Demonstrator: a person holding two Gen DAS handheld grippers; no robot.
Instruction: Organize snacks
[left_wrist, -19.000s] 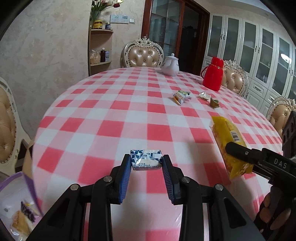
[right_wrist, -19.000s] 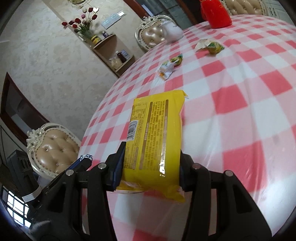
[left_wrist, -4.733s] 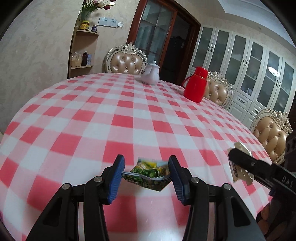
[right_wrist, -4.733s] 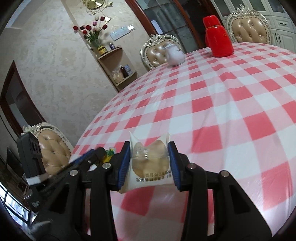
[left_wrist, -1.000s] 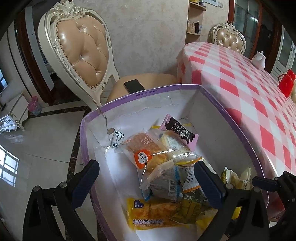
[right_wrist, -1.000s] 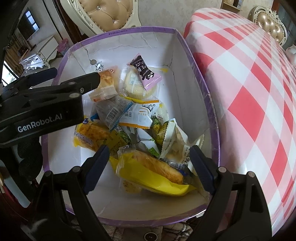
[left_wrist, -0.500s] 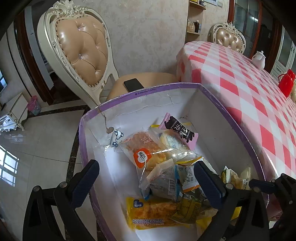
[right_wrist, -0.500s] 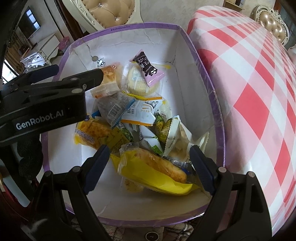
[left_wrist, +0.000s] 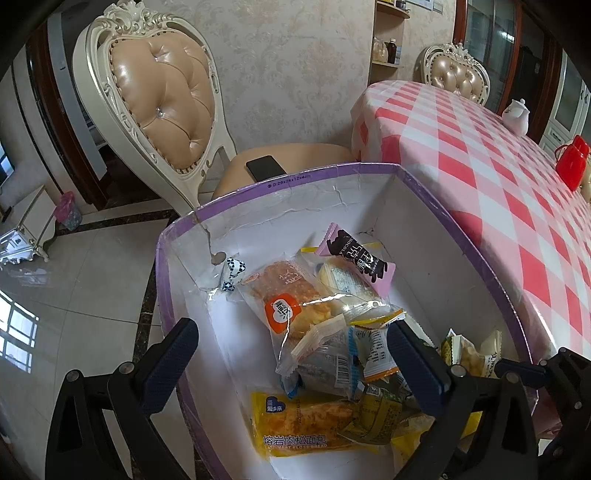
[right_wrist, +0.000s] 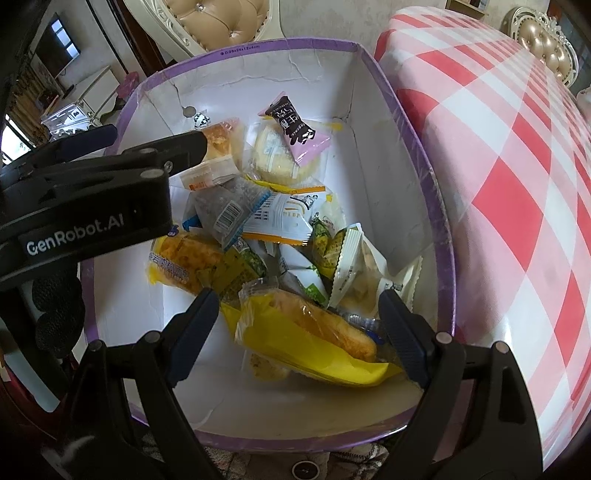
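A white box with a purple rim (left_wrist: 332, 171) (right_wrist: 288, 42) stands beside the table and holds several wrapped snacks. Among them are a pink chocolate wrapper (left_wrist: 356, 256) (right_wrist: 297, 129), a bread with an orange label (left_wrist: 291, 299), a yellow floss bread (left_wrist: 299, 421) and a big yellow packet (right_wrist: 317, 339). My left gripper (left_wrist: 291, 339) hangs open over the pile, its pads apart from every snack. My right gripper (right_wrist: 297, 302) is open above the yellow packet, holding nothing. The left gripper's fingers (right_wrist: 177, 147) reach in from the left in the right wrist view.
A cream padded chair (left_wrist: 162, 99) stands behind the box with a black phone (left_wrist: 266, 167) on its seat. The table with a red-and-white checked cloth (left_wrist: 480, 166) runs along the box's right side. It bears a white teapot (left_wrist: 517, 114) and a red jug (left_wrist: 572, 166).
Seconds ago both grippers were shut on snacks over the table. Now they stand open over the box. Over the last second nothing has visibly moved.
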